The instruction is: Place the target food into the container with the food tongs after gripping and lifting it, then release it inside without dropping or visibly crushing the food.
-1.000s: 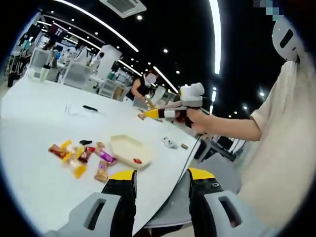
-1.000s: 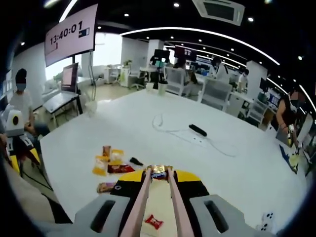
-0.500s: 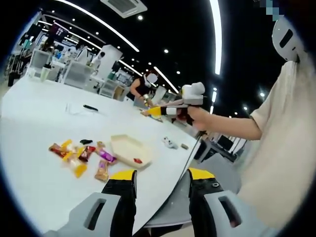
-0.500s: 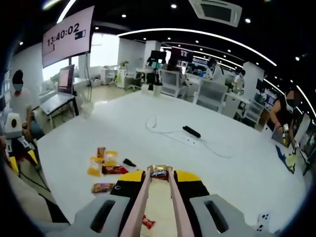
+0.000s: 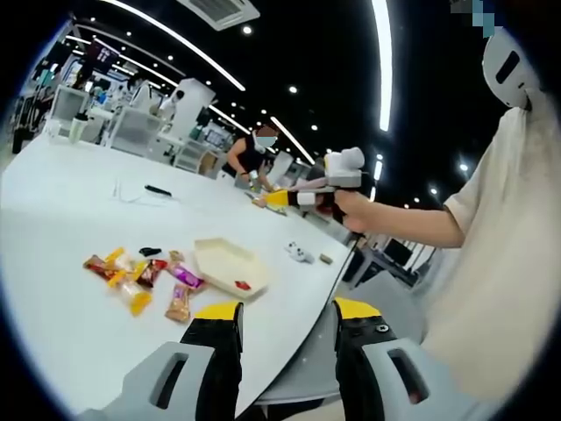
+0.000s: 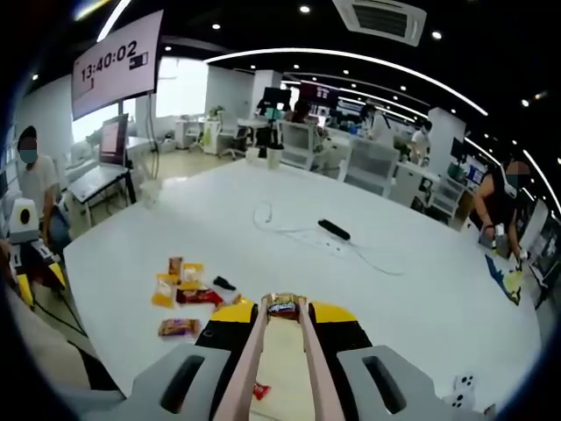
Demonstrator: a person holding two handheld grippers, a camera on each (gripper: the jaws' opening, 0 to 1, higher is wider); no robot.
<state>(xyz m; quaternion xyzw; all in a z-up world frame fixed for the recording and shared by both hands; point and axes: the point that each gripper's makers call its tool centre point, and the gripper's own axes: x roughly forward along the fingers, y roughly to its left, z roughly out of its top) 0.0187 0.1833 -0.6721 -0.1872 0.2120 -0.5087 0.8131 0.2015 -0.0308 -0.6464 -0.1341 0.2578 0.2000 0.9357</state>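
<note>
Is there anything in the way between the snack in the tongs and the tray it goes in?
Nothing visible is. The right gripper holds the tongs, which pinch a wrapped snack at their tips, up in the air. The tray sits open on the white table, with one red candy inside.

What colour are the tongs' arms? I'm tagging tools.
Pale pink, the tongs clearest in the right gripper view, running between the right gripper's jaws.

Both views above shared table [image 5: 61, 228]

A wall screen [image 6: 118, 63] (reading 13:40:02) overlooks a white cable [image 6: 294, 230].
</note>
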